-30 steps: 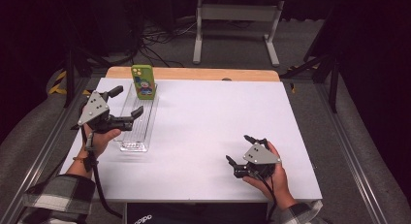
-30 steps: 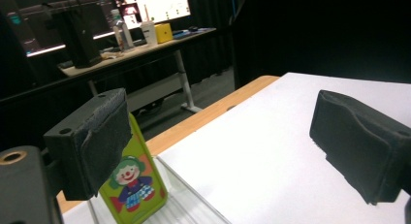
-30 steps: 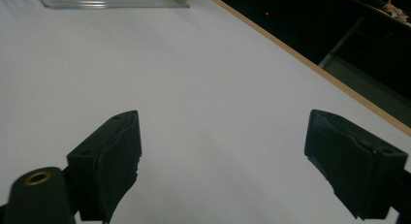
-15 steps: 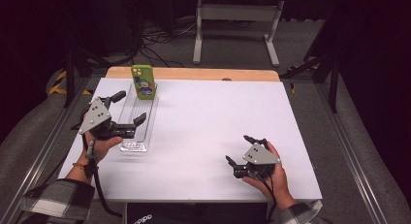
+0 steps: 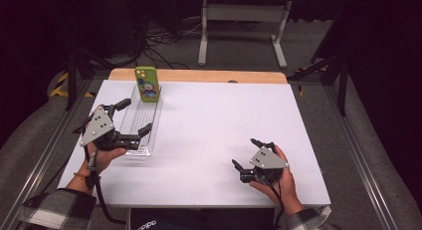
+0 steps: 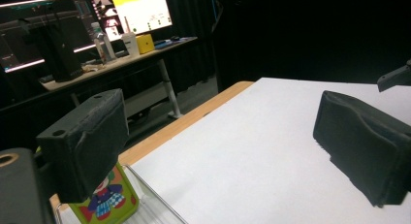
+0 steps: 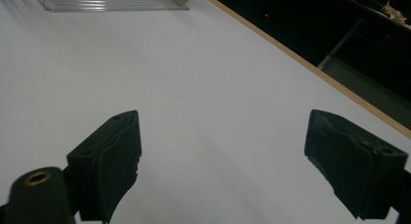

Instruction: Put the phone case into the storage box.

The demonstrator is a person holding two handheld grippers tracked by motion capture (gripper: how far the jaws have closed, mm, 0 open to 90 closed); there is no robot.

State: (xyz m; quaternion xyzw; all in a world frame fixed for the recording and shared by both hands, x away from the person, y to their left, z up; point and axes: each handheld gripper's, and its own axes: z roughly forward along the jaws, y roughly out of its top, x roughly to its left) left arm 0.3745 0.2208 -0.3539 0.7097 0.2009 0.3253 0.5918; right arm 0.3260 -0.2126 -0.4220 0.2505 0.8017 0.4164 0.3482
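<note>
Fingers [image 5: 122, 103] of the left gripper [image 5: 133, 119] spread wide, empty, straddling a clear ribbed plastic tray [image 5: 142, 121] holding an upright green cartoon-printed phone case [image 5: 147, 83]. The right gripper [image 5: 247, 153] rests wide open, empty, on the white desk [image 5: 209, 125].

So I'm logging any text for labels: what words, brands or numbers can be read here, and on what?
None can be read for sure.
Phone case: a cartoon figure, no legible words.
Monitors in the left gripper view: bright, text too blurred.
Dark object at the table's near edge: white lettering, cut off and too small.
</note>
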